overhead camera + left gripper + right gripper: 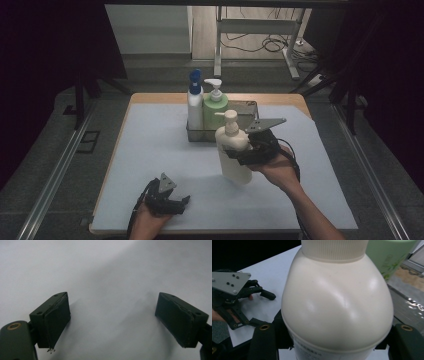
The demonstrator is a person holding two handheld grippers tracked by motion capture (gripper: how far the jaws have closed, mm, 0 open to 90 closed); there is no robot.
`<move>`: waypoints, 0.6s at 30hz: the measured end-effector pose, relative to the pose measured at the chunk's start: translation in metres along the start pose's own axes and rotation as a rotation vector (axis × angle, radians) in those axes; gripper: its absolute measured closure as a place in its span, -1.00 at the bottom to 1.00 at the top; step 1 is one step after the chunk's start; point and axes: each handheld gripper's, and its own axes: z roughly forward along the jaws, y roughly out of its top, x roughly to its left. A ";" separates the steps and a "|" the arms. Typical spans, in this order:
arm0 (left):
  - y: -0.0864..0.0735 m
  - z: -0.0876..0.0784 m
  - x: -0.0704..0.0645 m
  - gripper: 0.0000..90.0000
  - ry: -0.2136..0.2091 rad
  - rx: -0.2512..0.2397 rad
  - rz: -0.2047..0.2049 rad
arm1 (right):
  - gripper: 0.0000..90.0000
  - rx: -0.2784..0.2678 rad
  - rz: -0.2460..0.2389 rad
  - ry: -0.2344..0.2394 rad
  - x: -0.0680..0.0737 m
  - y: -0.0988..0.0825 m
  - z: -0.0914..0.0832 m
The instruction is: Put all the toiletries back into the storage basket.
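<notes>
A cream pump bottle (234, 155) hangs above the white mat, tilted a little, with my right gripper (244, 148) shut on its upper body. In the right gripper view the cream pump bottle (337, 305) sits between the two black jaws, which press on its sides. My left gripper (172, 202) rests near the table's front edge, open, with nothing between its fingers. The left gripper (112, 322) view looks down at bare white mat between the wide-apart pads (57, 317).
A metal tray (248, 107) at the back of the mat holds a white bottle with a blue cap (194, 102) and a green pump bottle (215, 102). The green pump bottle (392, 257) is just behind the held one. The white mat (150, 150) covers a wooden table.
</notes>
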 end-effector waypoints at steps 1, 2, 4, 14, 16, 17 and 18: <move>0.000 0.000 0.000 -0.73 0.000 0.000 0.000 | -0.19 -0.001 -0.002 -0.005 -0.002 0.001 -0.001; 0.000 0.000 0.000 -0.73 0.000 0.000 0.000 | -0.19 -0.003 -0.001 -0.009 -0.003 0.002 -0.003; 0.000 0.000 0.000 -0.73 0.000 0.000 0.001 | -0.19 -0.005 0.001 -0.017 -0.006 0.003 -0.005; 0.000 0.000 0.000 -0.73 -0.001 0.000 0.000 | -0.19 -0.015 0.020 -0.061 -0.022 0.013 -0.018; 0.000 0.000 0.000 -0.73 -0.001 0.000 0.000 | -0.19 -0.018 0.020 -0.069 -0.026 0.016 -0.020; 0.000 0.000 0.000 -0.73 -0.001 0.001 0.000 | -0.19 -0.021 0.023 -0.074 -0.027 0.017 -0.021; 0.000 0.000 0.000 -0.72 -0.001 0.000 0.000 | -0.19 -0.025 0.026 -0.079 -0.029 0.018 -0.022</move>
